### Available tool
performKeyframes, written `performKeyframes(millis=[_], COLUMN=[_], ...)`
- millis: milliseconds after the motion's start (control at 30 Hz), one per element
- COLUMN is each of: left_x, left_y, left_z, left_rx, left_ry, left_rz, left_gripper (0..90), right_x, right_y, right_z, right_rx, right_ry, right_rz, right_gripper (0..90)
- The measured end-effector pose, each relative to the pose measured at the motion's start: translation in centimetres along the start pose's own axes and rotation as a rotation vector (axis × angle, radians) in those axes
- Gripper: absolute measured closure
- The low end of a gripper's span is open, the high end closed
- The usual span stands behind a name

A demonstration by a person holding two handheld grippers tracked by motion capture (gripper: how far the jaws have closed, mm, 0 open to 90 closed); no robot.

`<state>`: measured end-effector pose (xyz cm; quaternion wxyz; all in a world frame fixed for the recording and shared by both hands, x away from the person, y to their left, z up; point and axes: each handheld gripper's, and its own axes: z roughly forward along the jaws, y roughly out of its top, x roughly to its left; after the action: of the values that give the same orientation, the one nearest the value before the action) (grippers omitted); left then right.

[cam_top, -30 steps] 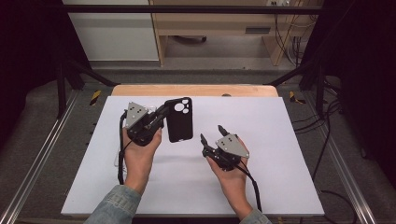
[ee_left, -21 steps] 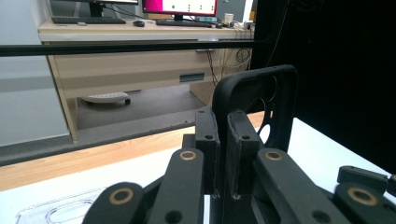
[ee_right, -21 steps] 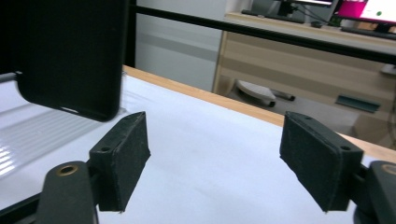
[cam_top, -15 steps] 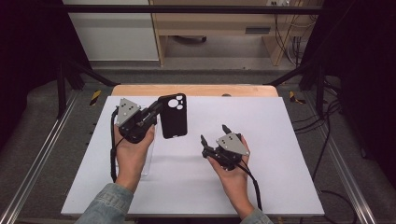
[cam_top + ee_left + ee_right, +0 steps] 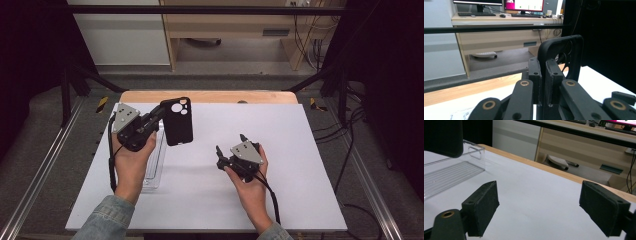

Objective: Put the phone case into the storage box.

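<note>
My left gripper is shut on the edge of a black phone case and holds it upright above the white table top, at the left. In the left gripper view the two jaws pinch the case's rim, and the case with its camera cut-out rises behind them. My right gripper is near the table's middle, open, its jaws having just been opening with nothing between them. In the right gripper view its pads stand wide apart over the bare white surface, and the case's corner hangs at the top left.
A clear plastic tray lies on the white table top below the held case, beside the left hand; it also shows in the right gripper view. A wooden strip runs along the far edge. Black frame bars flank the table.
The left gripper has carried the phone case to the left and slightly up. The right gripper's jaws have spread wider while the hand stayed where it was.
</note>
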<state>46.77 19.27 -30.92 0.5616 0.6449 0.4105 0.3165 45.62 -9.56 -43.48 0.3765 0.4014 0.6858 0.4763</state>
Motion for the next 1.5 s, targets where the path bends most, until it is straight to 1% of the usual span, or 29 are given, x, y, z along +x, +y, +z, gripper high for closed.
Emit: performKeyframes(millis=[33,133,400,500,533,600,700,767,800,900,967,1033,1067,1167,1200,1333,1433,1500], left_x=[0.1,0.5,1.4,1.9,2.1,2.6,3.5,4.2,4.5,5.6,6.2,6.7,6.9,7.4,7.5,7.8,7.9,8.0], left_y=[0.1,0.3,1.2,1.5,1.5,1.6,1.7,1.8,1.9,2.1,2.2,2.3,2.3,2.5,2.6,3.0,3.3,3.4], left_z=[-0.1,-0.3,-0.9,-1.1,-1.1,-1.2,-1.4,-1.6,-1.7,-1.8,-1.9,-1.9,-2.0,-2.1,-2.2,-2.2,-2.1,-2.1], left_rx=[-0.002,-0.003,-0.015,-0.025,-0.025,-0.028,-0.037,-0.041,-0.043,-0.045,-0.044,-0.046,-0.044,-0.047,-0.05,-0.046,-0.039,-0.038], left_ry=[0.002,0.007,0.018,0.025,0.028,0.031,0.032,0.035,0.038,0.051,0.059,0.064,0.066,0.067,0.068,0.07,0.068,0.069], left_rz=[0.0,0.004,0.024,0.035,0.04,0.042,0.034,0.028,0.027,0.035,0.036,0.034,0.036,0.029,0.026,0.037,0.046,0.046], left_gripper=[83.9,83.9,83.9,83.9,83.9,83.9,83.9,83.9,83.9,83.9,83.9,83.9,83.9,83.8,83.9,83.9,83.9,83.9], right_x=[-0.1,-0.1,-0.7,-1.1,-1.3,-1.6,-2.2,-2.5,-2.6,-2.7,-2.7,-3.1,-3.4,-4.4,-4.8,-5.8,-6.1,-6.2], right_y=[0.0,0.0,-0.2,-0.3,-0.3,-0.3,-0.3,-0.4,-0.4,-0.5,-0.7,-1.0,-1.2,-1.3,-1.4,-1.6,-2.2,-2.6], right_z=[0.0,-0.1,-0.6,-0.8,-0.9,-1.1,-1.3,-1.5,-1.6,-1.9,-2.4,-2.9,-3.2,-3.9,-4.1,-4.9,-5.3,-5.7], right_rx=[-0.003,-0.001,-0.007,-0.004,-0.007,0.01,0.036,0.044,0.047,0.06,0.055,0.047,0.037,0.032,0.031,0.018,0.004,-0.006], right_ry=[0.008,0.01,0.018,0.006,0.012,0.043,0.082,0.108,0.124,0.147,0.146,0.122,0.123,0.12,0.12,0.123,0.132,0.142], right_rz=[-0.006,-0.014,-0.042,-0.059,-0.058,-0.041,-0.023,-0.014,-0.016,-0.019,-0.028,-0.037,-0.038,-0.023,-0.019,-0.022,-0.045,-0.049], right_gripper=[14.5,14.1,16.8,16.2,16.2,15.0,12.5,11.0,10.0,9.8,10.0,11.0,11.8,11.5,11.2,9.6,8.3,7.5])
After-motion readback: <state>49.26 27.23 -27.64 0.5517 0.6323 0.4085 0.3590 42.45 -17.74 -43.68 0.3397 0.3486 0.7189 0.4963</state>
